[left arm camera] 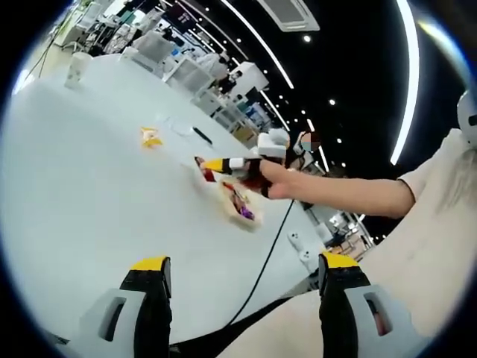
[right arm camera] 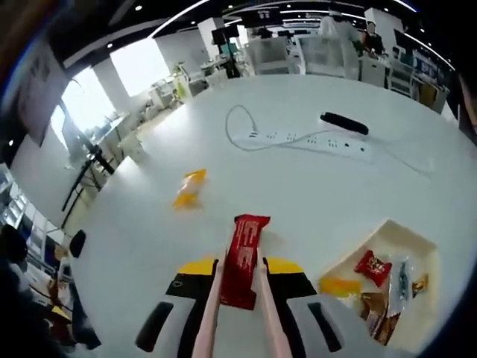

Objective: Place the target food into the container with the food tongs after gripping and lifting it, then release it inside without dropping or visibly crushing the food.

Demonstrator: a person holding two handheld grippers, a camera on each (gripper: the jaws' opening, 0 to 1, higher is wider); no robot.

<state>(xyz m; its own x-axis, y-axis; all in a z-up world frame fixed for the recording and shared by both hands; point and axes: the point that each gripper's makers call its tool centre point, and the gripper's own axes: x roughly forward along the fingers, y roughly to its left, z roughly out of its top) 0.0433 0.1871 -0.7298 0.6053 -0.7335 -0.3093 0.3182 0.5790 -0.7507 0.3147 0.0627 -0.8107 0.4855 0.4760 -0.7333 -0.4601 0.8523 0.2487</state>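
A: R side first, what are the jaws doing?
B: Right gripper point(right arm camera: 240, 277) is squeezing pink food tongs point(right arm camera: 211, 313), and the tong arms are pinching a red snack bar point(right arm camera: 242, 259) btwn them. Bar's sticking out fwd, its far end over the white table point(right arm camera: 313, 179).
A: And the container?
B: Shallow cream tray point(right arm camera: 417, 242) is sitting just to the R of the bar in the right gripper view, w/ several wrapped snacks lying in it, incl. a red packet point(right arm camera: 372, 267). Bar's near it but not over it.
A: Anything else lying out?
B: Yellow wrapper point(right arm camera: 189, 188) farther out, apart from the tray; white power strip point(right arm camera: 313, 140) w/ cord beyond, black marker point(right arm camera: 343, 123) just past it.
A: L side?
B: Left gripper point(left arm camera: 242, 280) is hanging w/ jaws spread wide, nothing btwn. In the left gripper view the person's hand point(left arm camera: 277, 179) is reaching the other gripper over the tray point(left arm camera: 237, 205).
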